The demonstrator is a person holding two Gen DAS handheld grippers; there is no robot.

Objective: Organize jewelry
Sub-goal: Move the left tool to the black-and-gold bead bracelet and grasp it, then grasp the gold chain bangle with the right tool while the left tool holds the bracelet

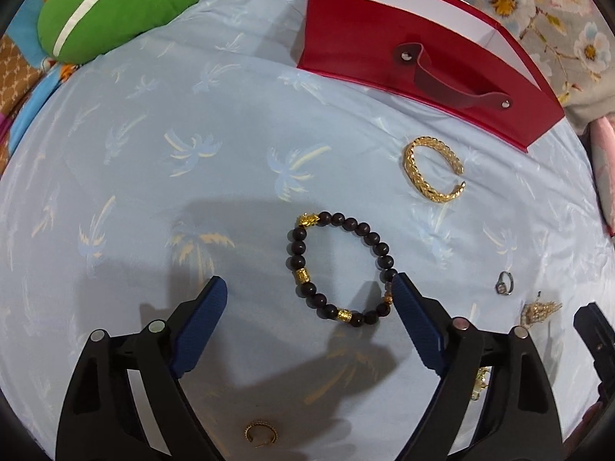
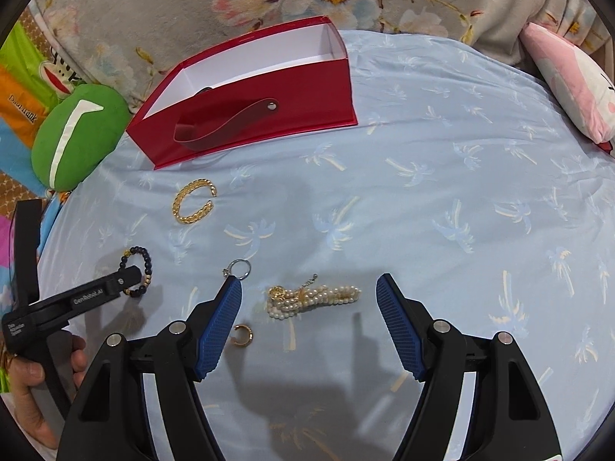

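Note:
A dark bead bracelet (image 1: 338,269) with gold charms lies on the light blue cloth, between the tips of my open left gripper (image 1: 307,288); it also shows in the right wrist view (image 2: 139,272). A gold cuff bangle (image 1: 432,169) (image 2: 193,200) lies in front of the open red box (image 1: 423,53) (image 2: 250,88). A silver ring (image 1: 504,282) (image 2: 240,269), a pearl bracelet (image 2: 313,296) and a small gold ear cuff (image 2: 243,335) lie nearby. My right gripper (image 2: 309,292) is open, its fingers either side of the pearl bracelet.
A green cushion (image 1: 115,7) (image 2: 77,138) sits at the cloth's far left. A pink plush (image 2: 572,80) lies at the far right. A floral blanket (image 2: 230,7) lies behind the box. Another small gold hoop (image 1: 260,433) lies below my left gripper.

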